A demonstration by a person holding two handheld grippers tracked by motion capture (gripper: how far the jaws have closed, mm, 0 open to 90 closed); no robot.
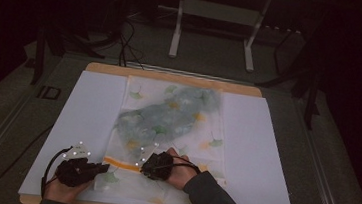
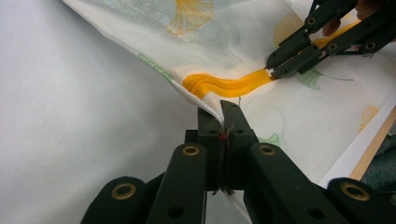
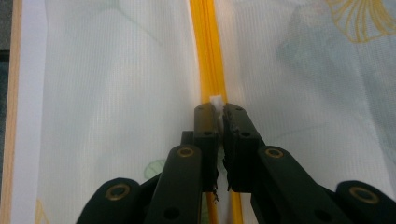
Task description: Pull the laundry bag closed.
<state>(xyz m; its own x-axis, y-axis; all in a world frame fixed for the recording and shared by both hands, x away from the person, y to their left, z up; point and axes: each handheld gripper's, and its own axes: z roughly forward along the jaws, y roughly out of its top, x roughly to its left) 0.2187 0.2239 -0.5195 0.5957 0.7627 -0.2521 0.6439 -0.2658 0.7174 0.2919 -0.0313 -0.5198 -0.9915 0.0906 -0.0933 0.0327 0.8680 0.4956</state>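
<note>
We see a wooden table (image 1: 171, 76) covered by a white sheet (image 1: 82, 117). On the sheet lies a thin white mesh bag (image 1: 171, 131) printed with yellow and green ginkgo leaves; a grey-green bundle (image 1: 173, 112) shows through the mesh in its far half. An orange zipper (image 1: 122, 163) runs across the bag near the edge closest to the person.

Left gripper (image 1: 105, 166): held in the left hand (image 1: 68, 186) at the near left corner of the bag. In the left gripper view its jaws are pressed together on the bag's edge (image 2: 212, 112) just below the orange zipper (image 2: 224, 84) — the fabric is pinched into a small raised fold between the tips. Clenched on the bag.

Right gripper (image 1: 143, 167): held in the right hand (image 1: 180, 169), dark sleeve (image 1: 215, 198) behind it, sitting over the zipper line near the middle of the bag's near edge. In the right gripper view the jaws are nearly closed on a small white tab (image 3: 216, 101) lying on the orange zipper (image 3: 208, 51); we take it for the zipper pull, but it is too small to confirm. The left gripper view shows the same gripper (image 2: 273, 70) from the side, its tips closed at the end of the orange strip.

The two grippers are near each other along the zipper, not touching.

Writing: we find no readable brand, label or text on the bag, sheet or grippers.

Behind the table, a white metal frame (image 1: 217, 20) stands on the dim floor.
</note>
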